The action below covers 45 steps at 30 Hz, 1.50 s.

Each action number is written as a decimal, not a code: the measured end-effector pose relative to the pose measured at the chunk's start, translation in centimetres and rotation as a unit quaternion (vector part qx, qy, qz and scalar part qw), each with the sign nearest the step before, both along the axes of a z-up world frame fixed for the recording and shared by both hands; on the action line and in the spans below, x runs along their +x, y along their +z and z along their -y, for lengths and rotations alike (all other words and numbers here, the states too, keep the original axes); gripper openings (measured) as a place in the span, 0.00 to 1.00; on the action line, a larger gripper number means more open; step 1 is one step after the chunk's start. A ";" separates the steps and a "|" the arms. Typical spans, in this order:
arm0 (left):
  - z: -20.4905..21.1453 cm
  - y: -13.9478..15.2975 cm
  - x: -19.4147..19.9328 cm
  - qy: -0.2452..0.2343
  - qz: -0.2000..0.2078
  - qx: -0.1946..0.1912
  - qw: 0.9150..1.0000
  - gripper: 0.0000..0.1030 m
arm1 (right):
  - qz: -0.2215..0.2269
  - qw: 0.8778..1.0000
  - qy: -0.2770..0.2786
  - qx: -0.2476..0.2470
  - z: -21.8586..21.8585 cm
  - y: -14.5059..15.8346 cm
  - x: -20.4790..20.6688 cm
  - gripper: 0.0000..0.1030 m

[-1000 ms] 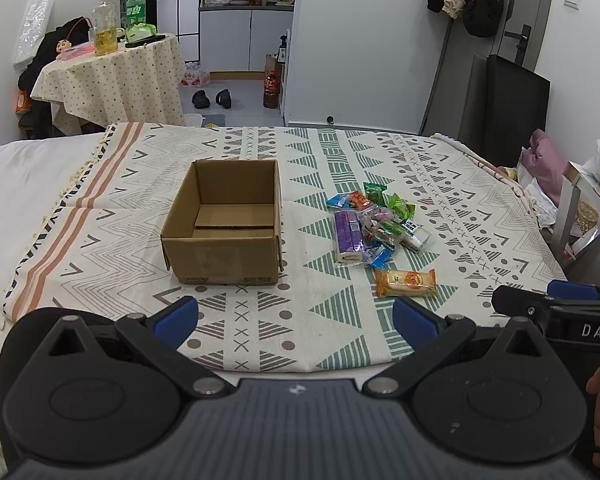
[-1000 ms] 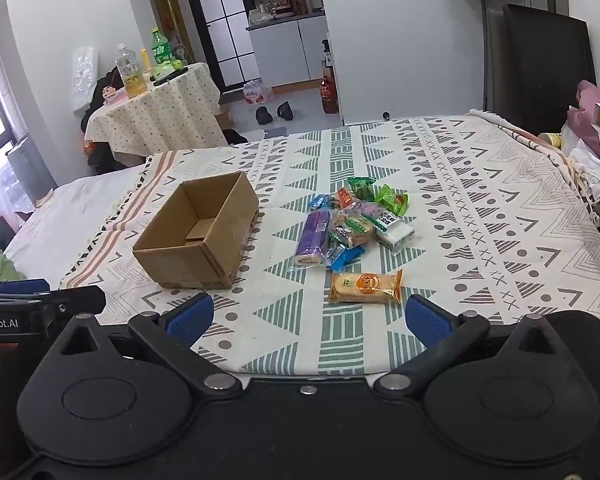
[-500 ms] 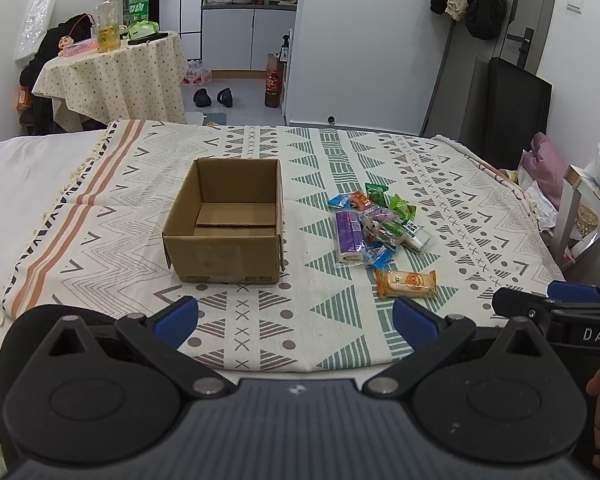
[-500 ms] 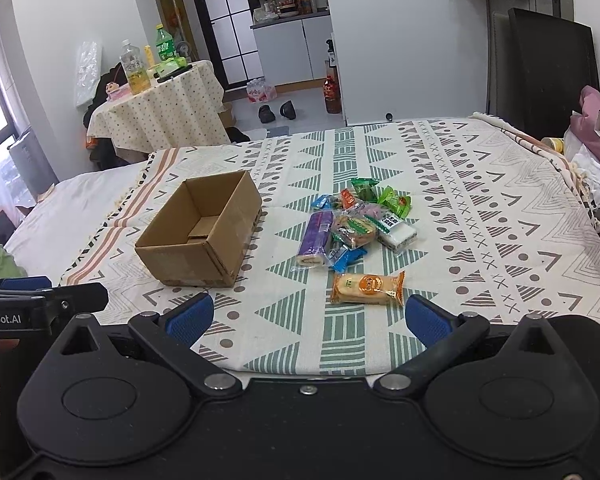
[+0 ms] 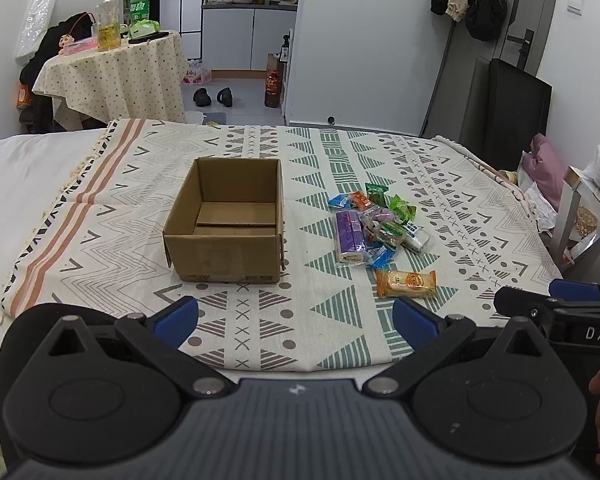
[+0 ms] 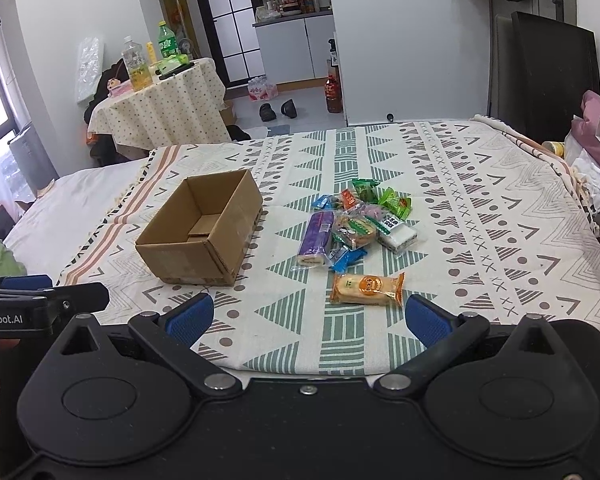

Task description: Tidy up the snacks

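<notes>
Both grippers' jaws apart, empty. Open brown cardboard box (image 5: pixel 225 220) empty; slick orange-wrapped snack (image 6: pixel 367 289) (nearest) could slip if pinched at edge.

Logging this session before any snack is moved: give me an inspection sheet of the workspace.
Surface: patterned blanket spread flat over a bed.
Job's things: open cardboard box, nothing seen inside; snack pile to its right; orange packet apart, nearest the grippers.
Clutter: nothing seen on the blanket.
Grippers: left gripper and right gripper both open, holding nothing, at the blanket's near edge.
Cables: nothing seen.
Surroundings: side table with bottles, shoes on the floor.
</notes>
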<state>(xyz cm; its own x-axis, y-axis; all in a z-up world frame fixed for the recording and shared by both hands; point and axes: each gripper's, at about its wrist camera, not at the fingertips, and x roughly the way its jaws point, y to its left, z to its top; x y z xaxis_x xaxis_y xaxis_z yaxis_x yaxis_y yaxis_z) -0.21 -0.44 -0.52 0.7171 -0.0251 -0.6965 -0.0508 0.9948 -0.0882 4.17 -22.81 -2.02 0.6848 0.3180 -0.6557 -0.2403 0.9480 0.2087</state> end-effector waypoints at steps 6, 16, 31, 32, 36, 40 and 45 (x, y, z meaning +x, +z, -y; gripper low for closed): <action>0.0 0.0 0.0 0.001 0.000 -0.001 1.000 1.00 | 0.000 1.000 0.000 -0.003 0.0 0.0 0.0 1.00; -0.1 0.1 0.0 0.001 0.000 -0.003 1.000 1.00 | 0.001 1.000 0.000 -0.004 0.0 0.1 0.1 1.00; 0.0 0.2 1.0 0.003 -0.005 -0.009 1.000 1.00 | -0.007 1.000 -0.005 -0.009 -0.1 -0.3 1.1 1.00; -0.1 0.1 1.3 0.004 -0.007 -0.010 1.000 1.00 | -0.008 1.000 -0.005 -0.009 0.0 -0.4 1.3 1.00; -0.1 0.1 2.2 0.002 -0.007 -0.013 1.000 1.00 | -0.012 1.000 -0.008 -0.007 0.2 -0.8 1.9 1.00; 0.0 0.0 3.1 -0.001 -0.007 -0.017 1.000 1.00 | -0.018 1.000 -0.012 0.000 0.7 -1.4 2.7 1.00; 0.2 -0.5 4.4 0.002 -0.007 -0.021 1.000 0.99 | -0.023 1.000 -0.015 0.009 1.2 -2.1 3.7 1.00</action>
<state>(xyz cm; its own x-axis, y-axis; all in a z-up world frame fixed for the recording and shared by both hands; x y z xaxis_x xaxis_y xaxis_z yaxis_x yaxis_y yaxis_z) 4.15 -0.62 -0.97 0.7080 -0.0521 -0.7043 -0.0567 0.9899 -0.1302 7.88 -24.02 -4.12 0.6637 0.3107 -0.6804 -0.2023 0.9503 0.2367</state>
